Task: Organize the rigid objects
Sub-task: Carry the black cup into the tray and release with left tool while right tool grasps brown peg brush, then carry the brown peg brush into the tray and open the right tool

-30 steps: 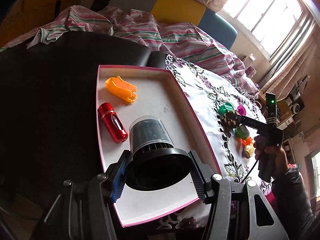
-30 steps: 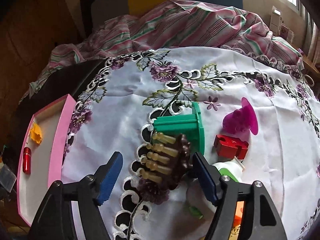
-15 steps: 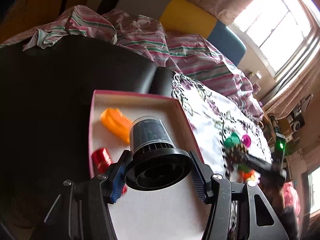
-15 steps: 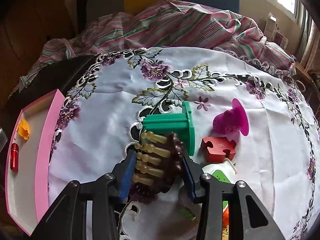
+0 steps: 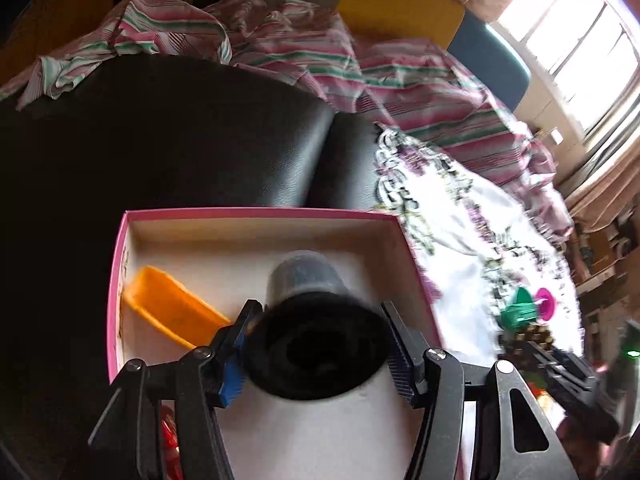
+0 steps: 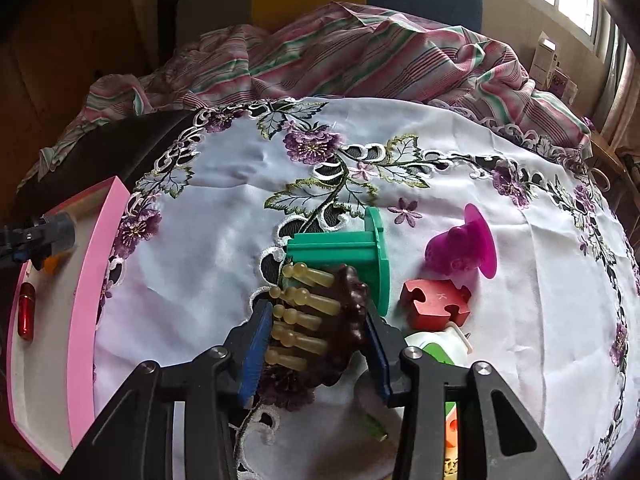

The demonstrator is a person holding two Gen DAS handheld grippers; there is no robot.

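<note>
claws 2: left claw (image 5: 320, 354), right claw (image 6: 314, 354) | pink tray (image 6: 94, 276) 1 | black cup (image 5: 316, 336) 1 | orange piece (image 5: 172, 312) 1 | red capsule (image 6: 26, 312) 1 | brown comb (image 6: 320, 320) 1 | green spool (image 6: 348, 258) 1 | magenta piece (image 6: 464, 246) 1 | red puzzle block (image 6: 434, 308) 1

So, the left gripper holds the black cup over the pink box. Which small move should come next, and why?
Probably lower it a little and open the jaws. The left gripper is shut on the black cup, which is already above the bare floor of the pink box, beside the orange piece. The right gripper, shut on the brown massager, can wait.
</note>
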